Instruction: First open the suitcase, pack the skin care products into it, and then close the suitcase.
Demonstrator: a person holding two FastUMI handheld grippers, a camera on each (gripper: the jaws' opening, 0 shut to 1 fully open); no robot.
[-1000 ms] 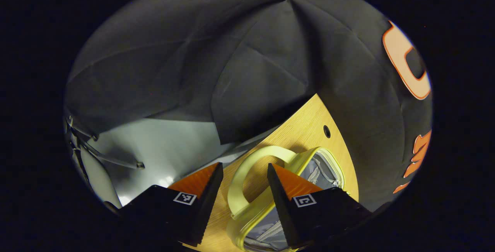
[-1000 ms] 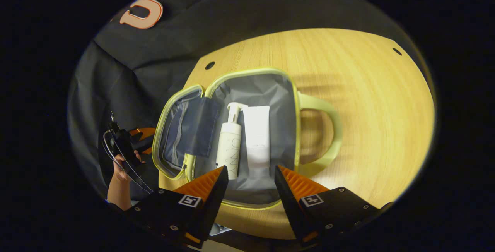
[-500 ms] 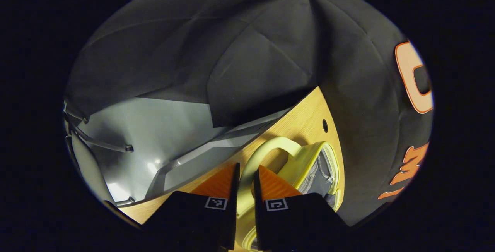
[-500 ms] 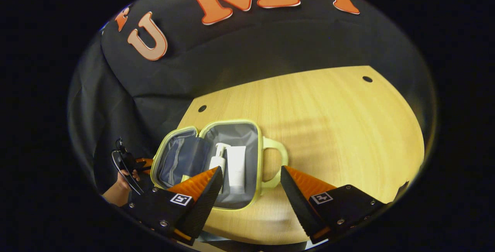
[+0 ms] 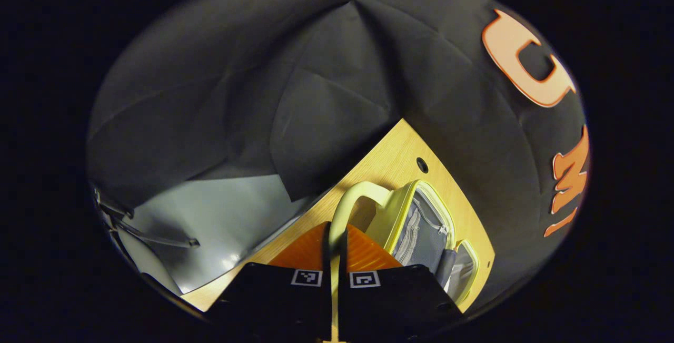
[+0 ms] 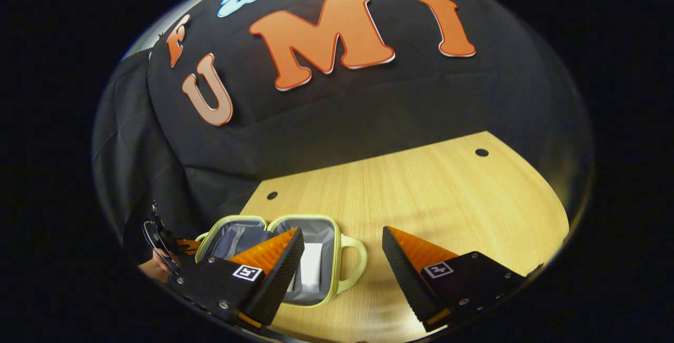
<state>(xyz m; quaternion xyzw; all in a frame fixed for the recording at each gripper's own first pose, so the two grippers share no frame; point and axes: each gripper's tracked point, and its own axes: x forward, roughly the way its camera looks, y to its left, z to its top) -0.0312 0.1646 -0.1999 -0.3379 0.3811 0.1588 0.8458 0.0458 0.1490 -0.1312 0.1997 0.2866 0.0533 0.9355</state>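
The pale yellow suitcase [image 6: 326, 293] lies open on the wooden table [image 6: 432, 195], its grey lining showing. A white tube [image 6: 310, 272] lies in the right half, partly behind a finger of my right gripper [image 6: 342, 231], which hangs open above the table, short of the case. My left gripper [image 5: 334, 233] is shut on the yellow handle [image 5: 350, 198] of the lid half [image 5: 418, 224], which has a zipped mesh pocket and tilts up from the table [image 5: 392, 156]. In the right gripper view the left gripper [image 6: 176, 243] and the hand [image 6: 152, 269] holding it sit beside the lid half [image 6: 231, 237].
The table has small round holes [image 6: 481, 152] [image 6: 271, 195] near its far edge. Black cloth hangs behind and left of it. Past the table's left edge lie grey floor [image 5: 221, 211] and a thin metal frame [image 5: 152, 229].
My left gripper closed from wide open onto the lid's handle, and the lid now tilts up. My right gripper drew back from over the case, so the case looks smaller and lower.
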